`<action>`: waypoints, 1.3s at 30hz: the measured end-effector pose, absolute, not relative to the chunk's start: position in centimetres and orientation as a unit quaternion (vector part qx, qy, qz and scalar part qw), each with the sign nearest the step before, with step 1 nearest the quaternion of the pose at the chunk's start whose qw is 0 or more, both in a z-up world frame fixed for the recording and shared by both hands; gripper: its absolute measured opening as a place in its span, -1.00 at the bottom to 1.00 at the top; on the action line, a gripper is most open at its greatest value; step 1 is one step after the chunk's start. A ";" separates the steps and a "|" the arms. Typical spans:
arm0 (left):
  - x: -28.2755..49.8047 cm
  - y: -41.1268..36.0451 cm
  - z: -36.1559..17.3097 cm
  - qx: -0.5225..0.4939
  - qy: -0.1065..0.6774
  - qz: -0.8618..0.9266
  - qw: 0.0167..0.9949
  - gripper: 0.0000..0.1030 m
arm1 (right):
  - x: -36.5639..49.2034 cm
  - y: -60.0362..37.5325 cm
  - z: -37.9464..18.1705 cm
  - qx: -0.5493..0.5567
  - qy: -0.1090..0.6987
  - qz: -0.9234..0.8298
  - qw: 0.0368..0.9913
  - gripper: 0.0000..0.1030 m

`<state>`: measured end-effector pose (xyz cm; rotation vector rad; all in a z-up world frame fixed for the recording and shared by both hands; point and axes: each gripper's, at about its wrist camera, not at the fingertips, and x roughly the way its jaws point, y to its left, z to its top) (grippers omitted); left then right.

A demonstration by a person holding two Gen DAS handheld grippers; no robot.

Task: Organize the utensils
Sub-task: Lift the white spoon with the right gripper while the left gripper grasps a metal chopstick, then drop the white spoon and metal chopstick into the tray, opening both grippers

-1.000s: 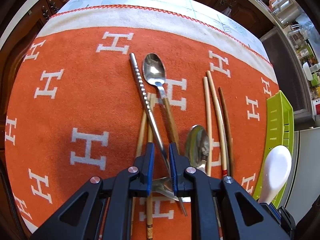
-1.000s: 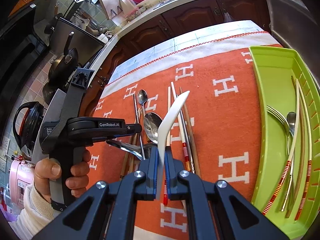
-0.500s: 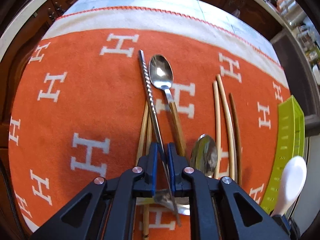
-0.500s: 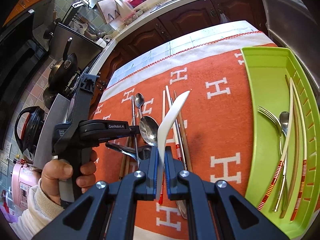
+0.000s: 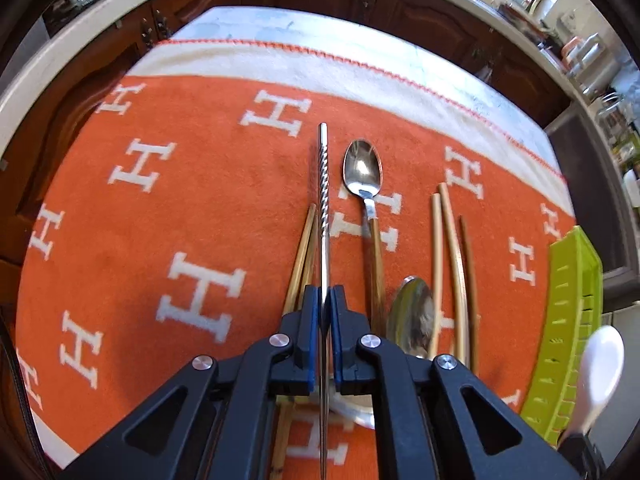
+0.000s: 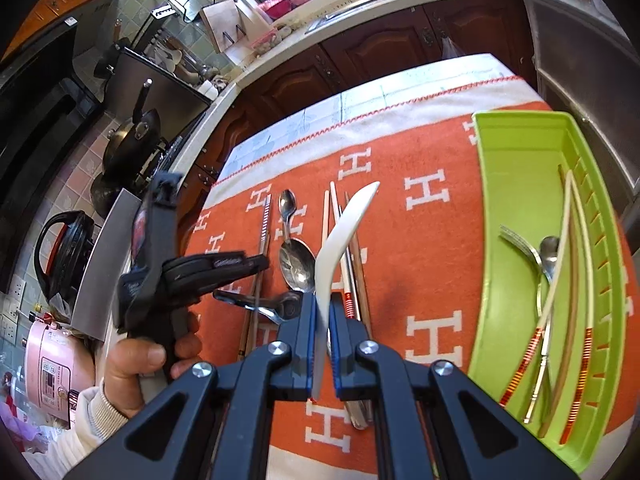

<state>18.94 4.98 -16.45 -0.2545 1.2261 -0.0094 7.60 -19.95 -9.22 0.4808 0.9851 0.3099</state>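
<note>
- Pinching a metal chopstick (image 5: 323, 208), your left gripper (image 5: 325, 300) has its jaws closing onto the shaft, and the blue pads already press on it from both sides.
- The chopstick is silver: its far half has a twisted, ribbed pattern and a squared tip, the near half is smooth and runs back between the fingers.
- Your right gripper (image 6: 323, 304) has its jaws pressed on the handle of a white spoon (image 6: 340, 236), which is glossy, curved and points up and away over the cloth.
- Just right of the metal chopstick you see a steel spoon with a wooden handle (image 5: 366, 200), bowl at the far end; a second steel spoon (image 5: 412, 316) lies nearer, bowl up.
- Pale wooden chopsticks (image 5: 450, 248) and a darker one lie further right; two more wooden ones sit beneath the metal chopstick on its left.
- Everything rests on an orange cloth (image 5: 180, 200) patterned with white H letters.
- At the right stands a green tray (image 6: 516, 184) holding a fork, a spoon and chopsticks with red-banded ends.
</note>
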 end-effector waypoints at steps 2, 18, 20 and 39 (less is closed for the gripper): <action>17.9 5.3 -15.0 -0.124 0.564 -0.020 0.816 -0.94 | 7.3 -20.6 -8.9 0.232 0.461 0.143 0.844 -0.88; 12.6 -3.2 -5.9 -0.148 0.540 -0.228 0.796 -0.93 | 4.9 -28.6 -8.6 0.253 0.443 0.069 0.857 -0.88; 12.5 -5.7 -5.8 -0.136 0.543 -0.246 0.792 -0.93 | 4.7 -29.7 -9.2 0.253 0.449 0.055 0.855 -0.88; 13.0 -18.4 -13.6 -0.054 0.606 -0.276 0.744 -0.92 | 9.2 -32.7 -12.5 0.173 0.510 0.024 0.842 -0.87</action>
